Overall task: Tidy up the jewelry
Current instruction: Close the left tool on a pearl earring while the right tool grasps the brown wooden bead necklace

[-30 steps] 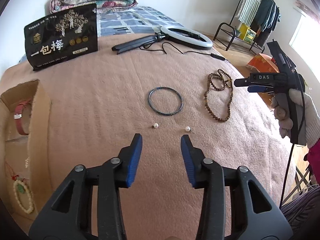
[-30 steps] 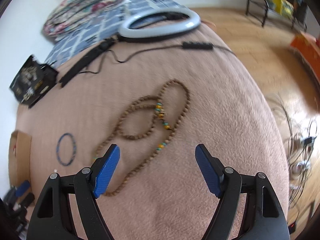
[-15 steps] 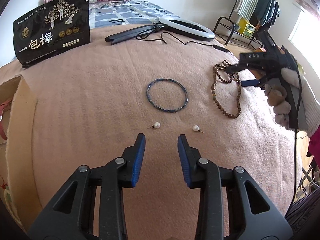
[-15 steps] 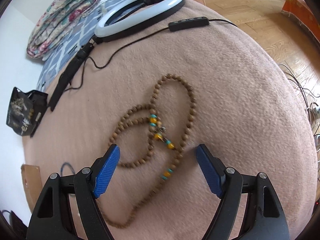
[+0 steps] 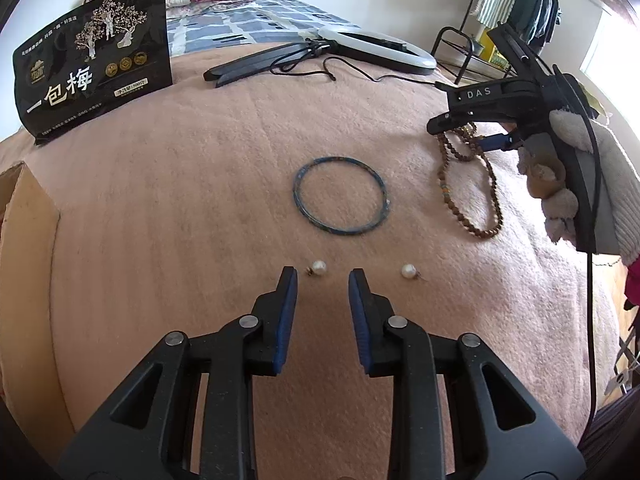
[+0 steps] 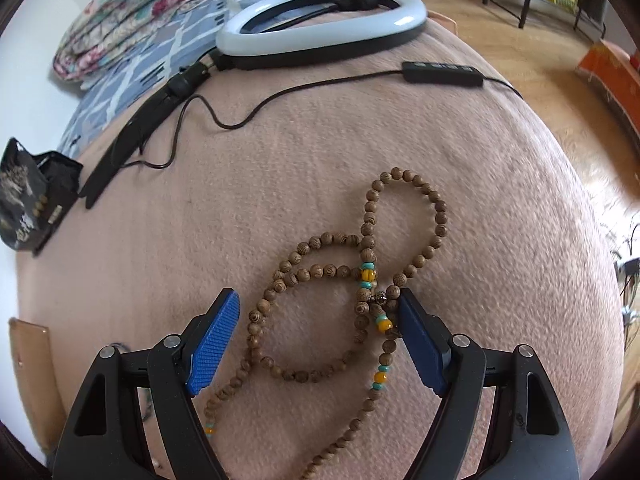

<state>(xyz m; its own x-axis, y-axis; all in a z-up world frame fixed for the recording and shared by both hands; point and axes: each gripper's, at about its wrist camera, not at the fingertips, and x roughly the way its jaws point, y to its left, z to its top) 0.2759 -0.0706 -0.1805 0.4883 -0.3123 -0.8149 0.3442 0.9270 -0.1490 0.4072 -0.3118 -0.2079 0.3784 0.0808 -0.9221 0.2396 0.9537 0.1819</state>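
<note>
On the pink blanket (image 5: pixel 200 184) lie a blue bangle (image 5: pixel 340 196), two pearl earrings and a long wooden bead necklace (image 6: pixel 320 272). My left gripper (image 5: pixel 322 276) hovers low with its jaws closing. The left pearl earring (image 5: pixel 319 267) sits just ahead of its fingertips, untouched. The other pearl earring (image 5: pixel 408 270) lies to the right of them. My right gripper (image 6: pixel 316 300) is open and straddles the necklace's crossing loops, its right finger close to the beads. In the left wrist view the right gripper (image 5: pixel 464 136), held by a gloved hand, hangs over the necklace (image 5: pixel 468 184).
A cardboard box (image 5: pixel 28 216) stands at the left edge of the bed. A black snack pouch (image 5: pixel 92 60), a ring light (image 6: pixel 320 20) with its stand and a cable remote (image 6: pixel 442 74) lie at the back. A folded quilt (image 6: pixel 136 8) and a clothes rack (image 5: pixel 516 8) are beyond.
My left gripper sank closer to the left pearl earring and its jaws narrowed. The right gripper travelled over the bead necklace and came down around its loops, staying wide.
</note>
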